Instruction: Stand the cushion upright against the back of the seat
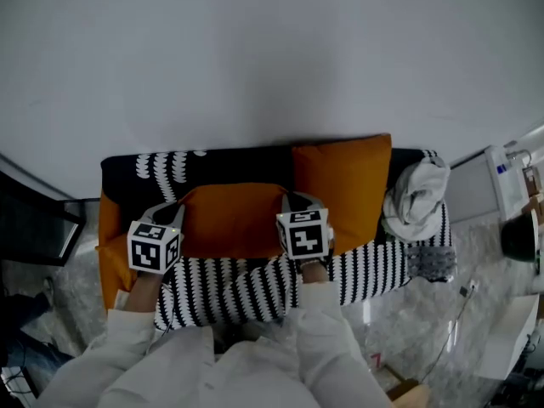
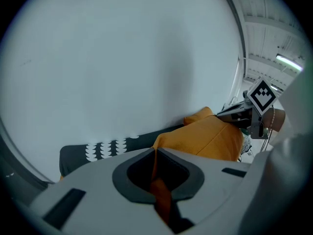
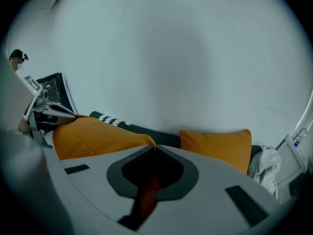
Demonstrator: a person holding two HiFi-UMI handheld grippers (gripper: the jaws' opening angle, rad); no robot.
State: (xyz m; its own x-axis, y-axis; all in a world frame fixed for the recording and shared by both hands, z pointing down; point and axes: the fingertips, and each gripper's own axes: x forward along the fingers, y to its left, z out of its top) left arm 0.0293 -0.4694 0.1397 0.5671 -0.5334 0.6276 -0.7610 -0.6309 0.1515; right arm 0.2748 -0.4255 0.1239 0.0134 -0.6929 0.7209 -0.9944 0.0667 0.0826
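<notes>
White sleeves nearest, reaching forward over the sofa. Just beyond, left tool and right tool, each pressed together on the orange cushion. Left pinching its left edge, right pinching its right edge, with a sliver of orange cloth caught between the pads in both the left gripper view and the right gripper view.

Gripped at two opposite edges, probably to keep the cushion spread flat and square rather than sagging or twisting while being set up. Cushion tilted over the seat, top edge close to the dark backrest, judged not yet upright against it. Cannot tell whether its lower edge touches the seat. Positioned just left of a second orange cushion, standing against the backrest, likely the pose wanted.

Orange cover woven and slightly nubbly; plump, rectangular, pointed at the corners. Seat throw black with white scalloped stripes, thin, rumpled toward the front. White crumpled cloth bundled at the sofa's right end. Behind everything, plain pale wall, smooth and matte.
</notes>
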